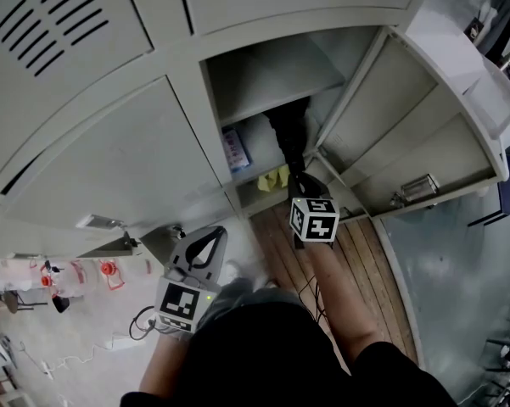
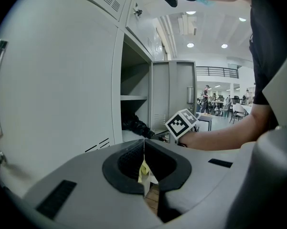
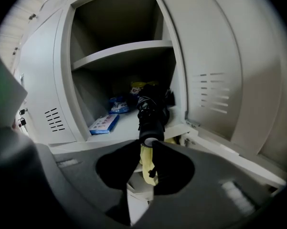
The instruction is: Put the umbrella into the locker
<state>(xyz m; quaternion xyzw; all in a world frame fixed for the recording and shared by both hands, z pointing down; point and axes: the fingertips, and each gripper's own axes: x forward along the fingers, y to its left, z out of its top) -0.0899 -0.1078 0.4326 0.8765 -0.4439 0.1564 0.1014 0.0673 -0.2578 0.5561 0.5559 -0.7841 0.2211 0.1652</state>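
Observation:
A black folded umbrella [image 1: 288, 138] points into the open locker compartment [image 1: 271, 91], its far end resting inside on the compartment's floor. My right gripper [image 1: 299, 185] is shut on the umbrella's handle end at the compartment's mouth. In the right gripper view the umbrella [image 3: 152, 111] runs straight ahead from the right gripper [image 3: 147, 144] into the locker. My left gripper [image 1: 210, 234] hangs lower left, in front of a closed locker door, shut with nothing in it. In the left gripper view the left gripper [image 2: 144, 142] has its jaws together and the umbrella [image 2: 136, 125] shows at the locker's opening.
The locker's door [image 1: 416, 134] stands swung open to the right. A blue packet [image 3: 104, 123] lies on the compartment floor left of the umbrella, more packets behind. Something yellow [image 1: 274, 178] sits in the compartment below. Cables [image 1: 136, 320] lie on the floor at left.

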